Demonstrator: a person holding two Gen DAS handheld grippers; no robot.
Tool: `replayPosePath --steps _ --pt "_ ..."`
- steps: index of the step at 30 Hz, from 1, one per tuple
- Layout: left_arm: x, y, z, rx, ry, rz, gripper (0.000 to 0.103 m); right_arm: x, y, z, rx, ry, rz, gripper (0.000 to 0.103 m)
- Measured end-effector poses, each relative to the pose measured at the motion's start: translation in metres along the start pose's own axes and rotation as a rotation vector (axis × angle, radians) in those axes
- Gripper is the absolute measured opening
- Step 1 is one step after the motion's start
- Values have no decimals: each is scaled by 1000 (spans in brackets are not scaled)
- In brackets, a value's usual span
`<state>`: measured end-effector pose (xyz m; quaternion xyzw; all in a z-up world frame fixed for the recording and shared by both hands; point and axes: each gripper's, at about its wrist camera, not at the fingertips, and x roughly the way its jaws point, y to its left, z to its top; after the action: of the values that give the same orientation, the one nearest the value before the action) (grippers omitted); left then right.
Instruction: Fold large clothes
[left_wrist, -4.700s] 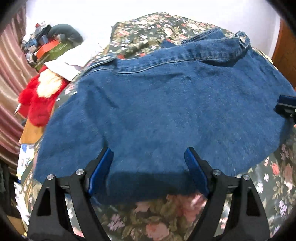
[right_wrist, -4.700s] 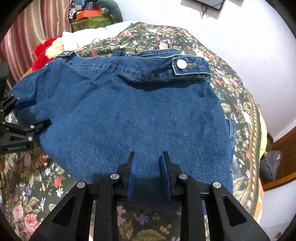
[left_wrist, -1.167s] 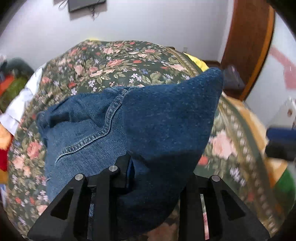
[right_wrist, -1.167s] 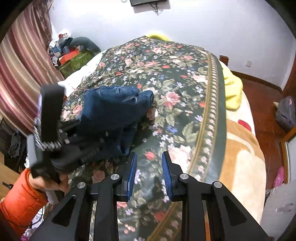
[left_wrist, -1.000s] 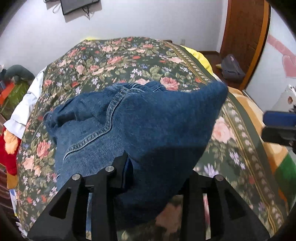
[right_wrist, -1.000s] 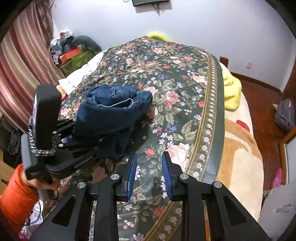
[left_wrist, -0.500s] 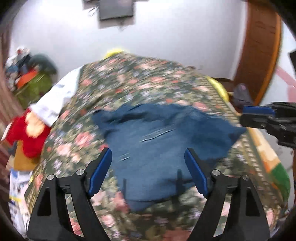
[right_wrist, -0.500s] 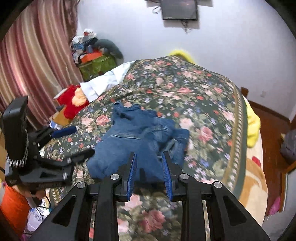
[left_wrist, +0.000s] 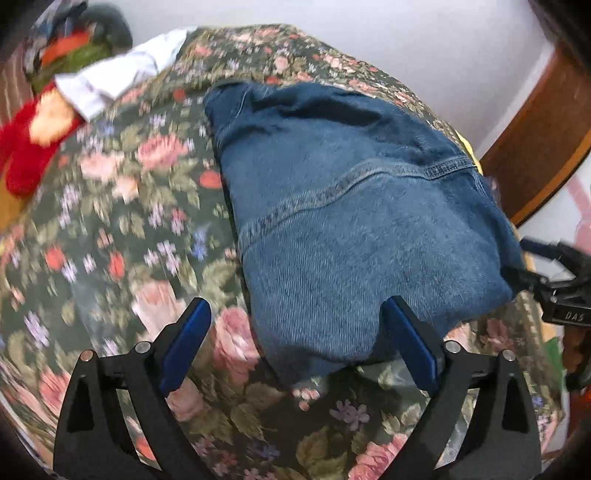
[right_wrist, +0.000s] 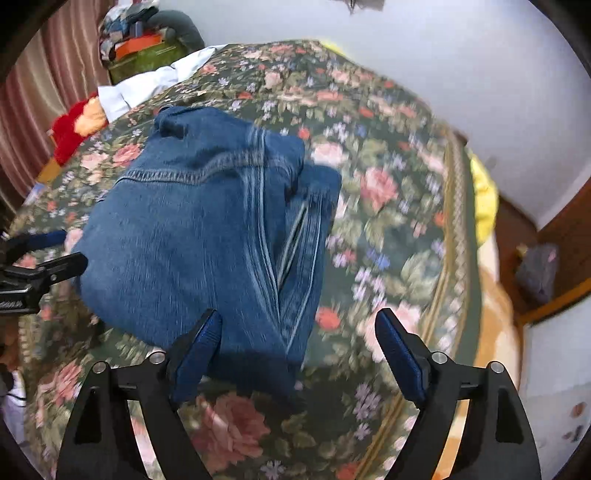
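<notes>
Both the left gripper (left_wrist: 295, 343) and right gripper (right_wrist: 299, 343) have just spread their jaws open and empty over the denim garment (left_wrist: 354, 221) on the bed (left_wrist: 122, 221), so its loose near flap may spring unfolded.

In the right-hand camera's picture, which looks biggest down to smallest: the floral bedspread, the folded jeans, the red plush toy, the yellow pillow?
1. Floral bedspread
2. Folded jeans
3. Red plush toy and yellow pillow: they look alike in size, both half hidden and farther off, so no ranking between them.

A blue denim garment (right_wrist: 207, 221) lies folded into a thick bundle on the floral bedspread (right_wrist: 388, 229).
</notes>
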<state>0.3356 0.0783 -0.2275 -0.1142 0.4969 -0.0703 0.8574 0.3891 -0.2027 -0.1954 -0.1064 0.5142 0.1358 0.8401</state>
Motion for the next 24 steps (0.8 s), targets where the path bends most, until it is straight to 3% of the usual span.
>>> replayPosePath --steps 4,7,11,16,20,24 --pt "-3 -4 -15 40 40 27 96 2 -9 -6 54 22 59 86" --pt "-5 -8 -26 115 80 138 87 -6 -14 -4 93 24 101 86" --pt "-30 2 -22 126 21 186 86 -24 -15 7 109 -25 144 86" --pt "-61 20 20 43 -111 177 86 -45 -10 38 93 -114 179 86" --pt "-50 17 62 34 -120 133 86 -42 -9 63 112 -131 205 86" --pt "-10 7 103 51 -86 131 86 -23 -11 78 115 -108 209 86"
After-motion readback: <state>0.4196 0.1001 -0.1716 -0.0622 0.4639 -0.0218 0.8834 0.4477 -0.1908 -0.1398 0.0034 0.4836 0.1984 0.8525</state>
